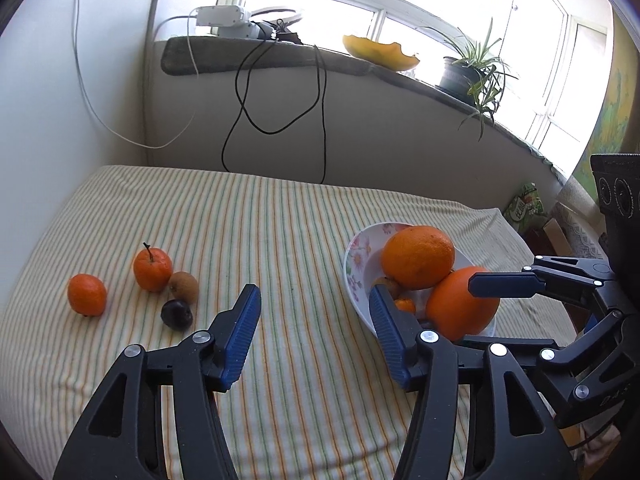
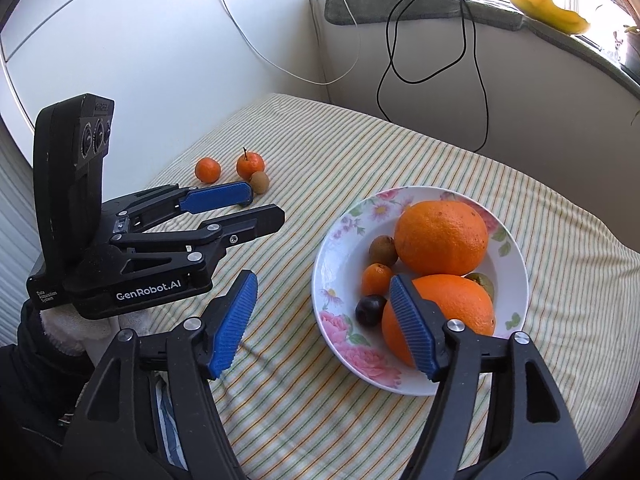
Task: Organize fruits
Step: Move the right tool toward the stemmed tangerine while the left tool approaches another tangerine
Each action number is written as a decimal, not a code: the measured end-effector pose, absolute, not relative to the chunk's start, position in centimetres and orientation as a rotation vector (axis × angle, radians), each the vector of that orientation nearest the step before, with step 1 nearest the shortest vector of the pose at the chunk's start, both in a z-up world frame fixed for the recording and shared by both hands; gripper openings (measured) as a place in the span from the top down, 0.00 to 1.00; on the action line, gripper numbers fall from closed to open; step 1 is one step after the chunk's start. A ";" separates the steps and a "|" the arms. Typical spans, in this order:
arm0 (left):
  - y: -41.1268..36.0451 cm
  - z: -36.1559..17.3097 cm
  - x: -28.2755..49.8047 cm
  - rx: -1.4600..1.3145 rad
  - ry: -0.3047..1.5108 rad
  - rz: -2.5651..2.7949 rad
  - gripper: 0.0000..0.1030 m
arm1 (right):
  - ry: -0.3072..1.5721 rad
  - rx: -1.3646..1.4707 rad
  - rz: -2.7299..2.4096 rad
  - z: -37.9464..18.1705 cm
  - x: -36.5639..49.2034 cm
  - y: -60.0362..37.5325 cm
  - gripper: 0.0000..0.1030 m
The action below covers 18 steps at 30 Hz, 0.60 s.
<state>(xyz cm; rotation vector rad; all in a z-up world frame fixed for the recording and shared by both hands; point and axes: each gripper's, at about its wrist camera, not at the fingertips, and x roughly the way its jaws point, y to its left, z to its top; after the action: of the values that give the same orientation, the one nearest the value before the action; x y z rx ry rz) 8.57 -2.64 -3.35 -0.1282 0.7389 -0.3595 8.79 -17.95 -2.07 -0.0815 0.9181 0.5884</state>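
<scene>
A flowered bowl [image 2: 340,232] on the striped cloth holds two big oranges [image 2: 442,238] [image 2: 448,308], a kiwi [image 2: 383,251], a small tangerine [image 2: 376,278] and a dark plum [image 2: 370,310]. My right gripper [image 2: 324,304] hangs open over the bowl's near-left rim; its right finger stands in front of the near orange, and nothing is between the pads. To the left on the cloth lie a tangerine [image 1: 87,295], a stemmed tangerine [image 1: 152,269], a kiwi [image 1: 184,287] and a plum [image 1: 176,314]. My left gripper [image 1: 314,320] is open and empty, between those loose fruits and the bowl [image 1: 356,256].
Black and white cables [image 1: 280,92] hang from the window sill down the wall behind the table. The sill carries power adapters, a yellow fruit rind [image 1: 380,52] and a potted plant [image 1: 464,76]. Cartons [image 1: 524,204] stand past the table's right edge.
</scene>
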 end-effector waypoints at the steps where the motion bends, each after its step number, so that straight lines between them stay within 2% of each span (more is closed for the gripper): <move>1: -2.4 -3.3 8.5 -0.127 0.736 -0.354 0.46 | 0.919 -0.082 0.588 -2.1 8.8 -17.8 0.29; 18: 3.4 -4.2 8.0 -0.167 0.741 -0.235 0.45 | 0.915 -0.109 0.596 -2.1 9.8 -14.7 0.25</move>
<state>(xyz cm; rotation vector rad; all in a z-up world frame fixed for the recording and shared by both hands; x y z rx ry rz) 8.02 3.41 -4.21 -0.1669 0.7409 -0.2346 9.75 -14.65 -2.07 -0.1093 0.9150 0.5961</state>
